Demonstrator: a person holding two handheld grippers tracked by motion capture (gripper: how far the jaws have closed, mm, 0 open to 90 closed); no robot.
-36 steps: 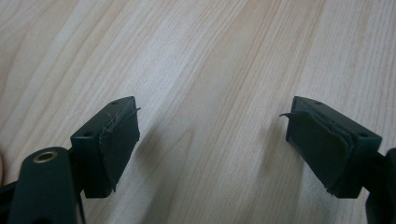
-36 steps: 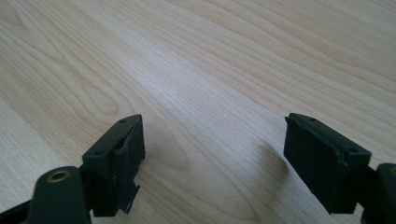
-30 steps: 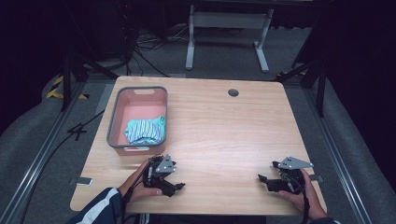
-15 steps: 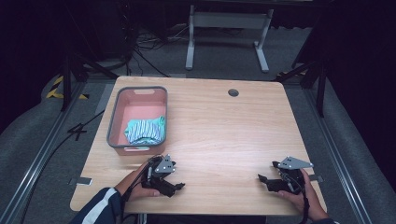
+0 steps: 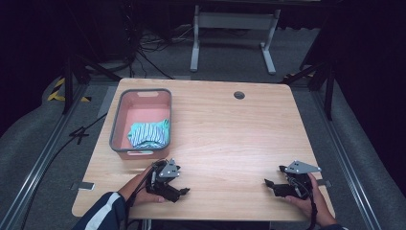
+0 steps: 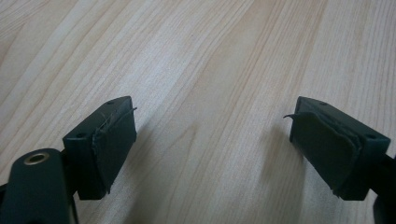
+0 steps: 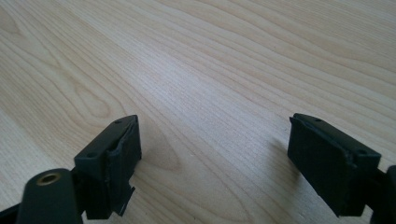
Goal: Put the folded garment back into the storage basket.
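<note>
A pink bin with a grey rim (image 5: 114, 128) stands at the left of the wooden table (image 5: 230, 129). Inside it lies a bundle of teal-and-white striped cloth (image 5: 149, 133). My left gripper (image 5: 184, 192) rests on the table near the front edge, just in front of the bin, and points right. Its jaws stand open over bare wood (image 6: 212, 123). My right gripper (image 5: 267, 183) rests at the front right and points left, also open with bare wood between its pads (image 7: 215, 135). Neither gripper holds anything.
A round cable hole (image 5: 239, 95) sits at the table's back edge. Beyond the table are a white stand (image 5: 232, 28) and cables on the dark floor. Metal rails (image 5: 43, 158) run along both sides of the table.
</note>
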